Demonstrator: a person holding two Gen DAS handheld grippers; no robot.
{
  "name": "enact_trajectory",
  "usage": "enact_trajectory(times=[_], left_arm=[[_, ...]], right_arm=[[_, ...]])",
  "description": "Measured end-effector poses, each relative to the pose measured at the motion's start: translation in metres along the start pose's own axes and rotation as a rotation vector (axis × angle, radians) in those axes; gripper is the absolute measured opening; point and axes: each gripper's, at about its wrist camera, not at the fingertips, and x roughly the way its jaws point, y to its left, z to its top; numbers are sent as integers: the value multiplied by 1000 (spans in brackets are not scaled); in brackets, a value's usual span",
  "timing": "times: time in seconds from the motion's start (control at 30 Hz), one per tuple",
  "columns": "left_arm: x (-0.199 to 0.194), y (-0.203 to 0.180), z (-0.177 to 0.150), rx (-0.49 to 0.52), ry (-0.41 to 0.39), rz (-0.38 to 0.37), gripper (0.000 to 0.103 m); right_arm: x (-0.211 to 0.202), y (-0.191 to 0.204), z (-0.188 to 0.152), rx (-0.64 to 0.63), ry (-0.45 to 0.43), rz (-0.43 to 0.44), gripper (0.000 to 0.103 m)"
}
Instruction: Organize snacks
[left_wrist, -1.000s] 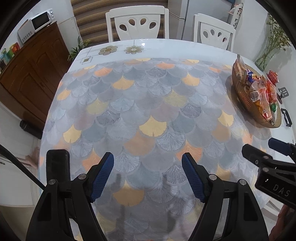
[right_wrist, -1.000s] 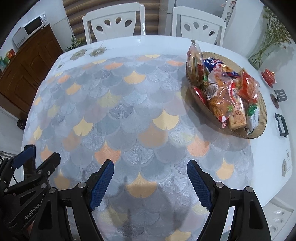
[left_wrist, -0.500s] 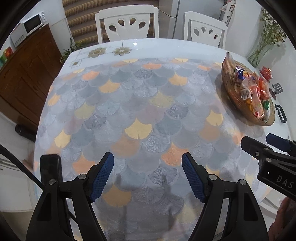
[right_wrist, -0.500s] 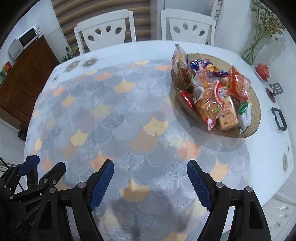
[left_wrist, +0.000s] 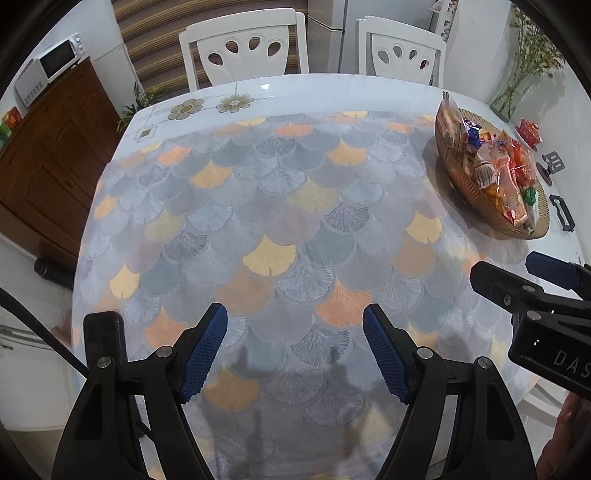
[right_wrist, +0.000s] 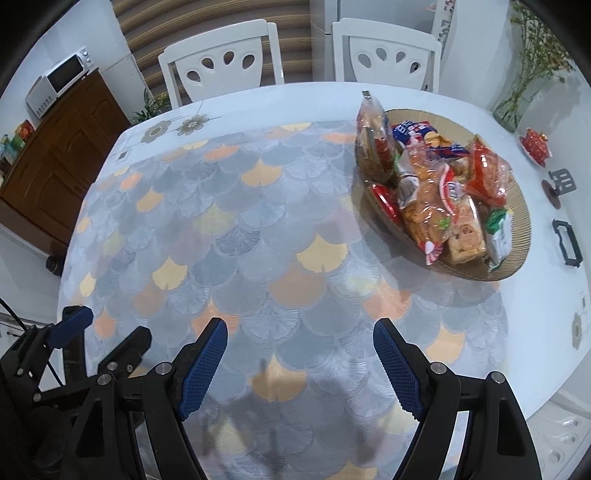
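left wrist view is showing the left tool hanging open and empty over the bench, which is carrying a scale-patterned cloth. right wrist view is showing the right tool likewise standing open, nothing between its blue pads. snack packets are lying heaped in a woven basket at the bench's far right, well apart from both tools. two white chairs are standing at the far edge; a glass vase is standing beyond the basket.
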Motion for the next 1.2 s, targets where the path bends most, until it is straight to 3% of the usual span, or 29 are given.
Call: enact_trajectory(times=[1.03,1.2], left_arm=[[9,9,-10,-7,42,19,74],[6,10,-10,0,11,41,74]], right_arm=[[13,18,-10,-54,43,29,79],[13,23,-9,-65,39,22,79]])
